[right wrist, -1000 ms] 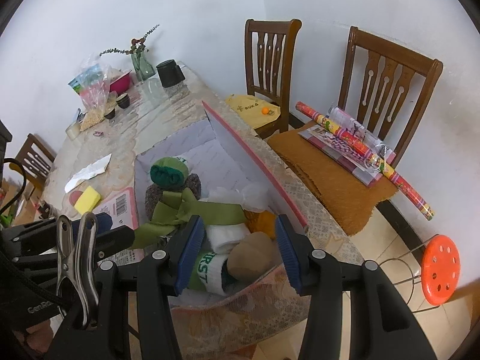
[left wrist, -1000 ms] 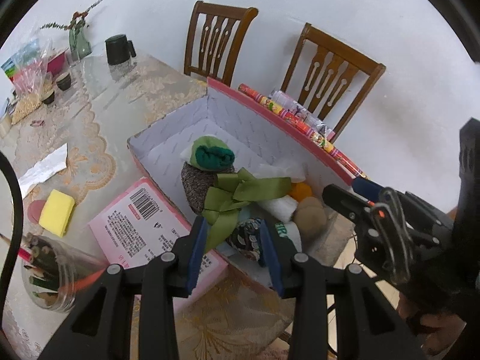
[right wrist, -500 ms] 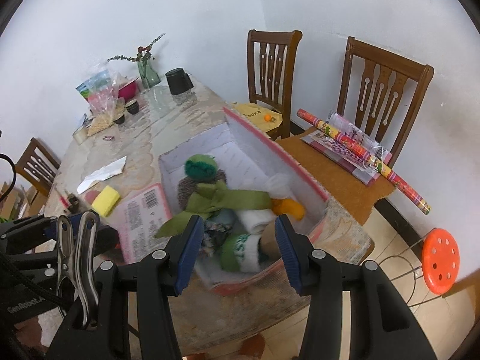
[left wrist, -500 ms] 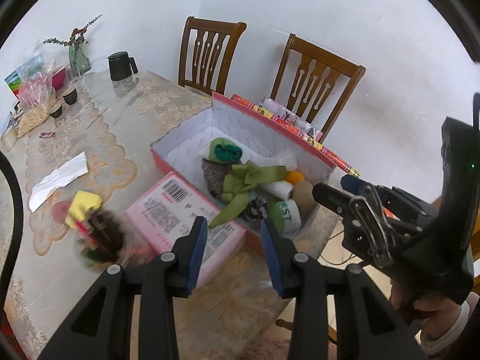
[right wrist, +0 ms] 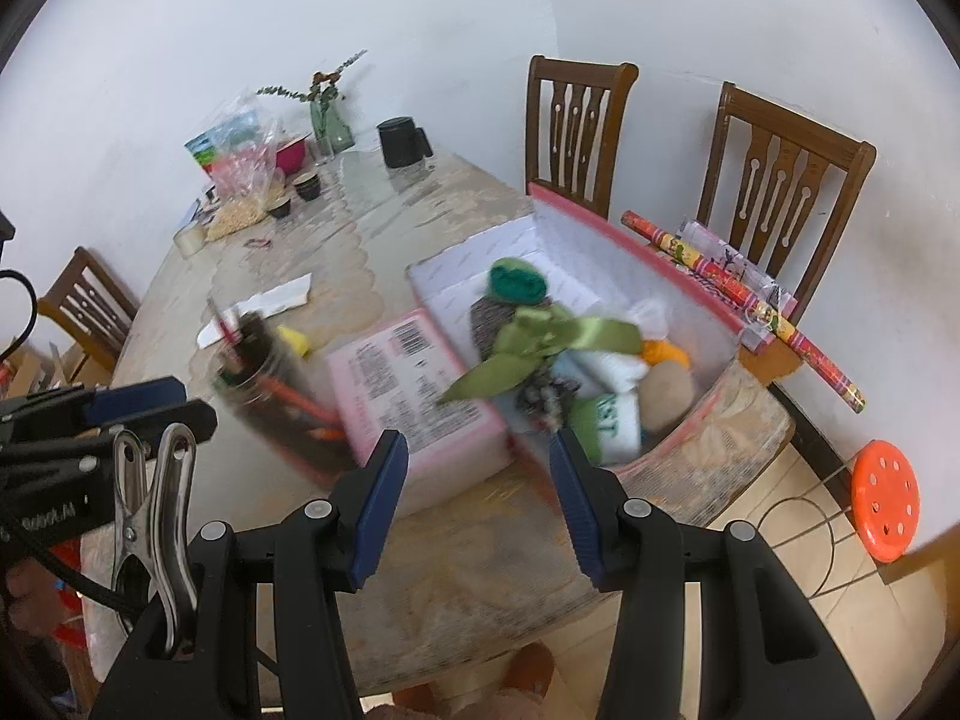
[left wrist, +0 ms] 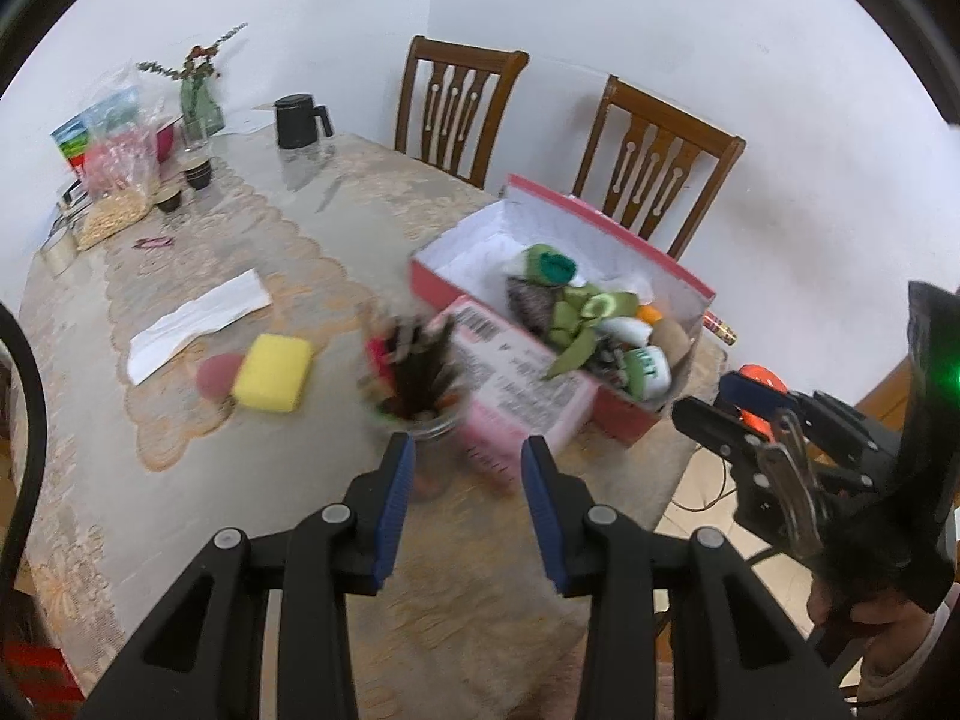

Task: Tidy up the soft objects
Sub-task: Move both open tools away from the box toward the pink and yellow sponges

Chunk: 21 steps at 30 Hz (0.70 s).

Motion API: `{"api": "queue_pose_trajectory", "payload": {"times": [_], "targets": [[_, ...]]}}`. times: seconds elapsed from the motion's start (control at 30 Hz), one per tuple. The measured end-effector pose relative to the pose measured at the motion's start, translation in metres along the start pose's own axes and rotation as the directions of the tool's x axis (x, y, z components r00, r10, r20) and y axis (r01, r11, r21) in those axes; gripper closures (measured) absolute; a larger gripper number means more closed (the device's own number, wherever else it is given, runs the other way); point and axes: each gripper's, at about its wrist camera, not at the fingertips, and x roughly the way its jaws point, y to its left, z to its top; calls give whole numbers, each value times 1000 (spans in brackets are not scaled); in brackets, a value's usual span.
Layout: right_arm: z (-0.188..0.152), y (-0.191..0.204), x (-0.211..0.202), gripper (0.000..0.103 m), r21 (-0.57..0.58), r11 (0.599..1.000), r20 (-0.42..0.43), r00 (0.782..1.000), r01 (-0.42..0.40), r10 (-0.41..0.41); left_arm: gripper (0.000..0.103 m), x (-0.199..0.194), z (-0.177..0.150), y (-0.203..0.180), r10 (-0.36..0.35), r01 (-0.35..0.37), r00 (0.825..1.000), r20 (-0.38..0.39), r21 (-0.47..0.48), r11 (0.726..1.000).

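The left tongs (left wrist: 467,468) hang over the bench (left wrist: 210,480) with their blue pads apart and nothing between them. The right tongs (right wrist: 477,468) are also parted, a bit wider, and they hold nothing too. Both sit above the near edge of the bench, apart from the box. The soft things are all in the red box (left wrist: 606,414) with the white inside, which stands at the far right corner of the bench. In the box I see a green rolled sock (right wrist: 517,281) on top of a grey speckled one (right wrist: 486,324), a long green ribbon (right wrist: 540,339) lying across the pile, a white sock with green letters (right wrist: 612,426), a tan soft ball (right wrist: 666,396) and a small orange thing (right wrist: 663,354). The pink box lid (right wrist: 408,390) lies flat just beside the box, touching its side. A jar of pencils (left wrist: 414,378) stands next to the lid and looks blurry. A yellow sponge (left wrist: 273,373) lies on the bench to the left, with a round pink pad (left wrist: 216,375) peeking out by it and a white paper strip (left wrist: 198,318) near it. Far back there are a black mug (left wrist: 297,120), a green vase (left wrist: 201,105) and some bags (left wrist: 114,144). Two brown chairs (left wrist: 654,162) stand by the wall, and an orange stool (right wrist: 885,504) is on the floor
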Motion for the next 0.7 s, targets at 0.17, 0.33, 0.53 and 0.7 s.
{"api": "queue_pose_trajectory", "payload": {"times": [0.17, 0.33, 0.53, 0.7], "targets": [[-14, 30, -3, 52, -22, 1000, -14, 1000, 0, -1, 64, -9, -13, 32, 18, -18, 1000, -4, -15, 1000], [-24, 58, -5, 52, -22, 1000, -27, 1000, -15, 14, 64, -12, -24, 61, 48, -48, 999, -11, -16, 999], [-40, 101, -1, 52, -102, 994, -50, 998, -32, 27, 64, -8, -36, 97, 70, -71, 997, -28, -34, 997], [-49, 133, 7, 52, -178, 983, -77, 996, -55, 41, 64, -1, -37, 126, 92, -95, 995, -38, -73, 993]]}}
